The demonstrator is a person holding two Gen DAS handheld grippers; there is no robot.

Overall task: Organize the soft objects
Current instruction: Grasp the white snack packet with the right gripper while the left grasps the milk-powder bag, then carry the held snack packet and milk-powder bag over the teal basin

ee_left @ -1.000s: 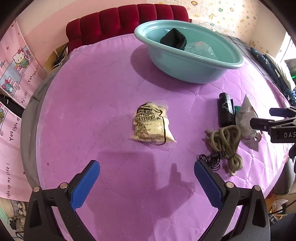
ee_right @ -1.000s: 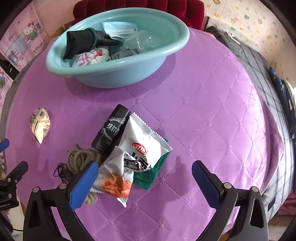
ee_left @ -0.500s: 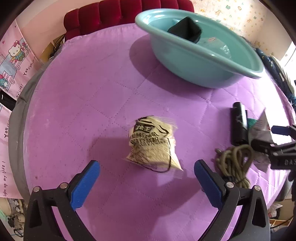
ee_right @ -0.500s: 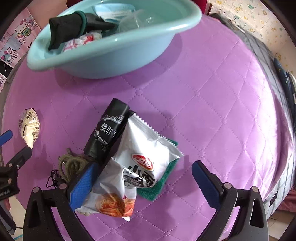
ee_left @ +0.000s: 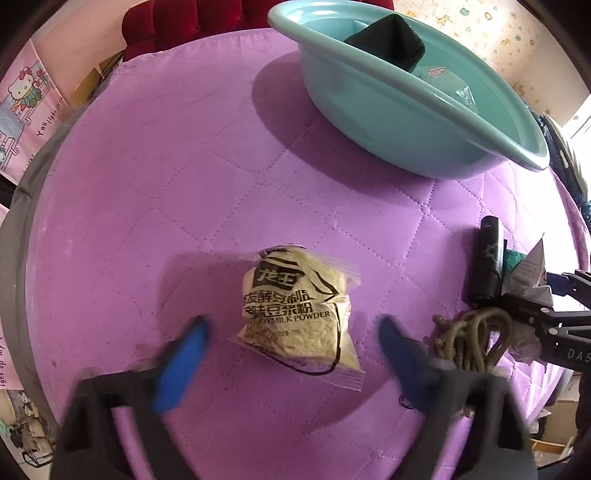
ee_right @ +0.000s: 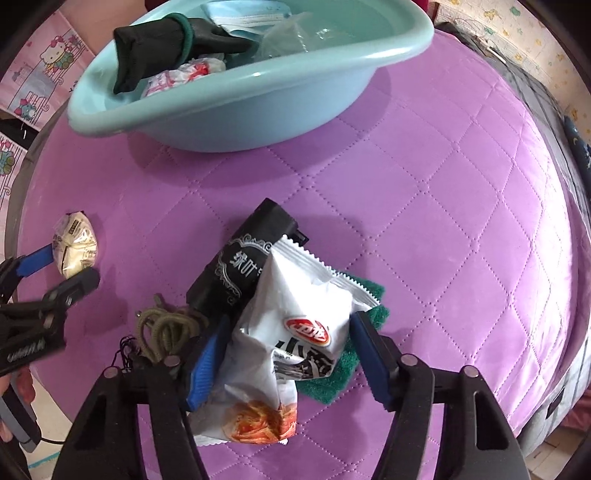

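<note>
A beige soy milk powder packet (ee_left: 295, 306) lies on the purple quilt (ee_left: 166, 184); it also shows in the right wrist view (ee_right: 75, 249). My left gripper (ee_left: 291, 332) is open, its blue fingers either side of the packet, apart from it. My right gripper (ee_right: 288, 332) is partly closed around a white snack bag (ee_right: 295, 325); the fingers sit at its sides. Under the bag lie a black packet (ee_right: 240, 269) and a green cloth (ee_right: 340, 365). A teal basin (ee_right: 221, 103) at the far side holds a dark glove (ee_right: 166, 40), a mask and wrappers.
An olive cord coil (ee_right: 166, 328) with a thin black cord lies left of the snack bag. The quilt's right side drops off toward a grey bed edge (ee_right: 554, 129). A red headboard (ee_left: 184, 22) and pink wall hangings (ee_left: 22, 96) stand beyond.
Both grippers moved forward and down. The left fingers now flank the powder packet. The right fingers narrowed around the white snack bag.
</note>
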